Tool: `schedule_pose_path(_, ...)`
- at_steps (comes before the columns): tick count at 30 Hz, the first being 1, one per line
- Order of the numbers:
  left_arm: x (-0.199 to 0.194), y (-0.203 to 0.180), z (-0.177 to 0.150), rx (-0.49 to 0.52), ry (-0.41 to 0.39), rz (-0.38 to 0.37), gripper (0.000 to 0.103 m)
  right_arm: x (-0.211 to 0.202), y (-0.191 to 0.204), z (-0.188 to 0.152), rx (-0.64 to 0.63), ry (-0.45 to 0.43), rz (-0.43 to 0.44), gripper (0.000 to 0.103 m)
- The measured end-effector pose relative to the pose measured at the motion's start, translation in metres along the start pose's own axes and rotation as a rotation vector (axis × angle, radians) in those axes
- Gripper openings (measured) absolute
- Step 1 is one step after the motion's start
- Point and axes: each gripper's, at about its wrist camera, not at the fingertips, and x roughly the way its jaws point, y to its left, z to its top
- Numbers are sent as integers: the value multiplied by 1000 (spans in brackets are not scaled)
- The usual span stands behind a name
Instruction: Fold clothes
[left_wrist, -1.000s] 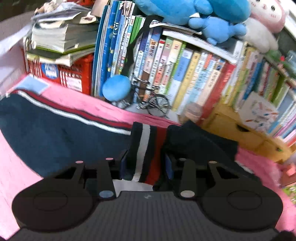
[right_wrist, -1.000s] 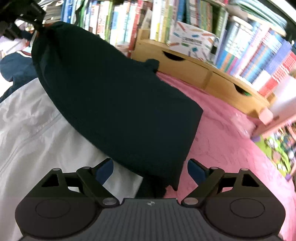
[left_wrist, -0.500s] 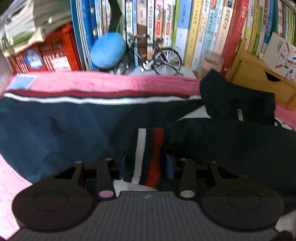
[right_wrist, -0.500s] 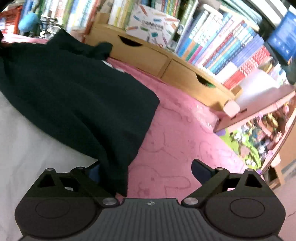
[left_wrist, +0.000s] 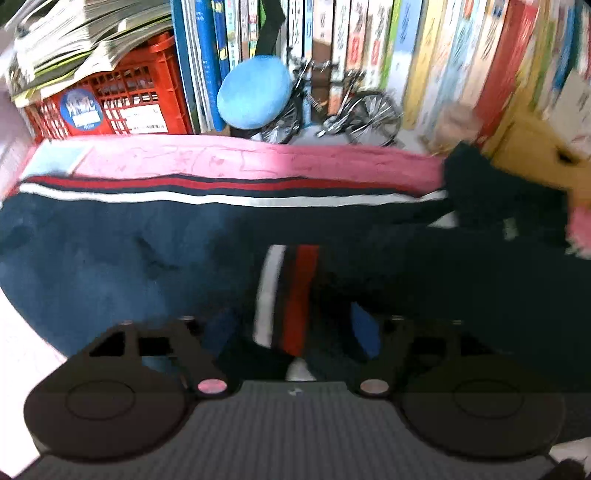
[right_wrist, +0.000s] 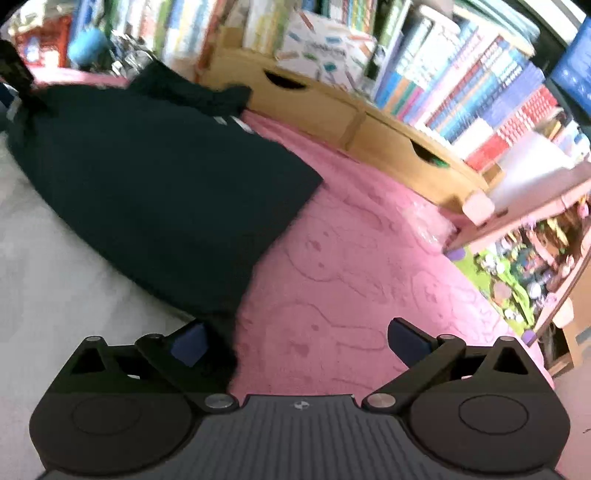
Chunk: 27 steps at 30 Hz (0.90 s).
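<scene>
Right wrist view: dark garment edge beside bare pink blanket.

Bright, even indoor light, smeared by motion
Books blur toward two o'clock; fisheye bends edges; dark clothing loses detail.

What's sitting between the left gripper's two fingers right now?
In the left wrist view, the striped cuff of the navy garment lies between the left gripper fingers. The jaws have just been opening, and the pads stand clear of it.
</scene>
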Motion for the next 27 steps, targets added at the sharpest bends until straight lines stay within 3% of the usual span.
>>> schedule_pose_path(3, -41, 1, -15, -52, -16, -26, 84, -27, 12, 14, 37, -28, 116, 102)
schedule_pose_path(8, -121, -7, -75, -126, 40, -44, 85, -52, 45, 48, 39, -43, 310, 102)
schedule_pose_path(12, -179, -5, -134, -235, 72, -14, 93, -67, 80, 73, 6, -54, 433, 102)
schedule_pose_path(15, -206, -2, -172, -288, 72, 57, 93, -79, 101, 79, -47, -72, 485, 102)
schedule_pose_path(18, -228, 6, -207, -381, 82, 131, 93, -93, 115, 72, -105, -60, 528, 102)
schedule_pose_path(21, -245, 12, -236, -474, 81, 130, 93, -109, 121, 58, -150, -42, 569, 102)
schedule_pose_path(27, -258, 8, -262, -485, 110, 128, 93, -142, 118, 19, -209, 20, 614, 102)
